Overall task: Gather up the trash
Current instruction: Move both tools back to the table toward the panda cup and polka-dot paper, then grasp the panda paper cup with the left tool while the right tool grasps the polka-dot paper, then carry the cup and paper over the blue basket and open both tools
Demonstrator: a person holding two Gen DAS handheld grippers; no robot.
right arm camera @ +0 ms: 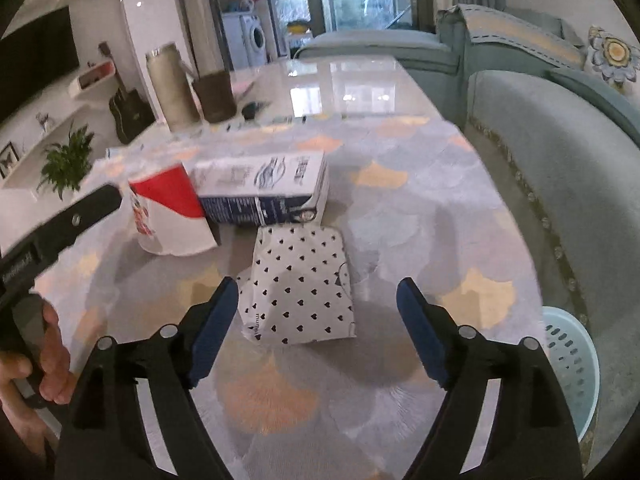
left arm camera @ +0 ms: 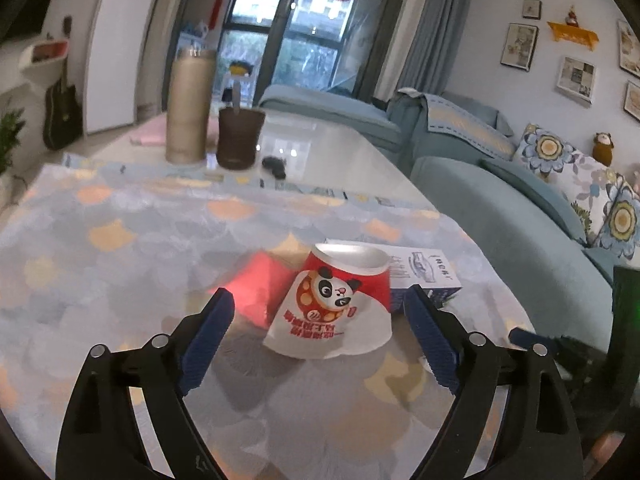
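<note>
A squashed red-and-white paper cup with a panda print [left arm camera: 340,304] stands upside down on the patterned tablecloth [left arm camera: 120,248]. My left gripper [left arm camera: 320,300] is open, its blue pads on either side of the cup, not touching. A white-and-blue carton [left arm camera: 428,272] lies behind the cup. In the right wrist view the cup [right arm camera: 172,212] and the carton [right arm camera: 264,192] lie at the left. A white tissue pack with black hearts [right arm camera: 300,284] lies in front of them. My right gripper [right arm camera: 316,292] is open, the pack between its pads.
A tall metal flask [left arm camera: 190,104] and a brown cup [left arm camera: 239,136] stand further back on the glossy table. A small dark object [left arm camera: 275,165] lies beside them. A light blue perforated basket [right arm camera: 572,360] stands on the floor at the right, by the blue sofa [right arm camera: 560,168].
</note>
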